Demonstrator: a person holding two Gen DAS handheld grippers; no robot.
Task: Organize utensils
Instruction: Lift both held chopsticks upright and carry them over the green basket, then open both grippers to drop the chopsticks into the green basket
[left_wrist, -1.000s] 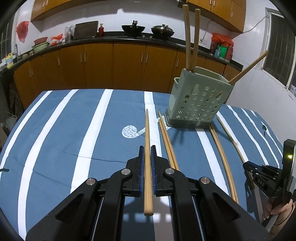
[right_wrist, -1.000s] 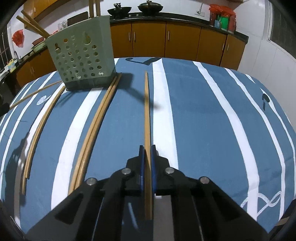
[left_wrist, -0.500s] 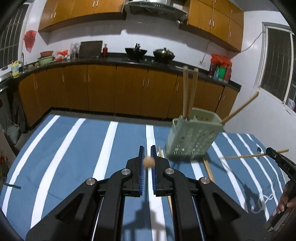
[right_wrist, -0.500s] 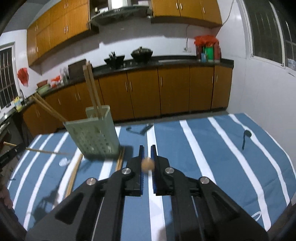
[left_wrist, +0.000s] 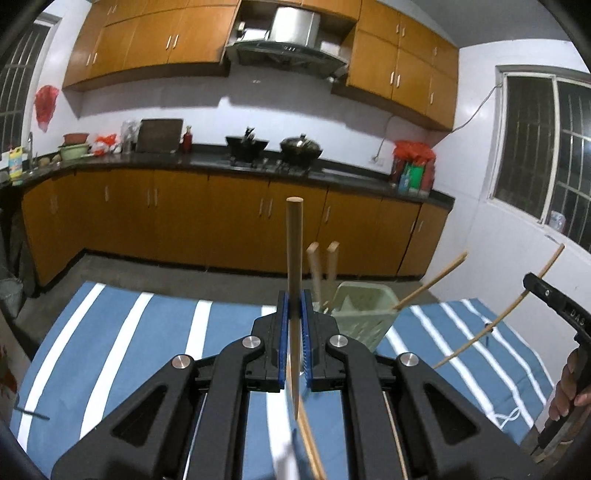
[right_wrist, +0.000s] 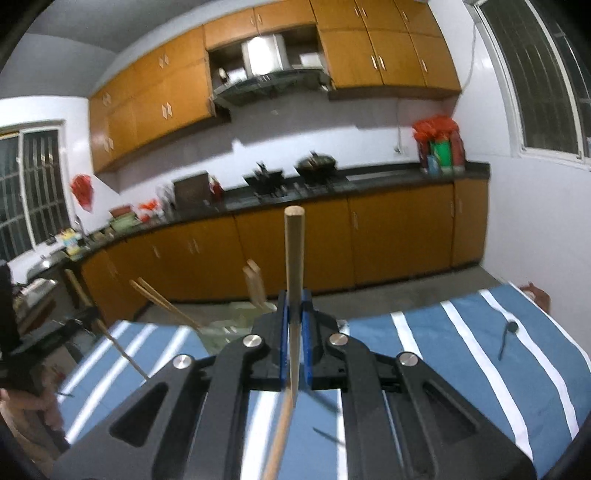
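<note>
Left gripper: the left gripper (left_wrist: 294, 332) is clamped tight on a chopstick (left_wrist: 294, 258), blunt end standing up at 12 o'clock, thin end hanging below the jaws.
Right gripper: the right gripper (right_wrist: 294, 332) is pinched shut on a second chopstick (right_wrist: 294, 266), upright the same way; from the left view that stick slants at 3 o'clock.
Holder: the green utensil holder (left_wrist: 364, 314) sits just past the left gripper at 1 o'clock, four sticks already leaning in it; from the right view it is partly hidden at 11 o'clock.
Table: blue striped cloth on the table (left_wrist: 110, 350); more chopsticks lie on it right under the left gripper.
Risk: two long sticks heading for one small opening could clash.
Risk: a tip striking the rim or the leaning sticks could tilt the light holder or twist a stick in its pads.
</note>
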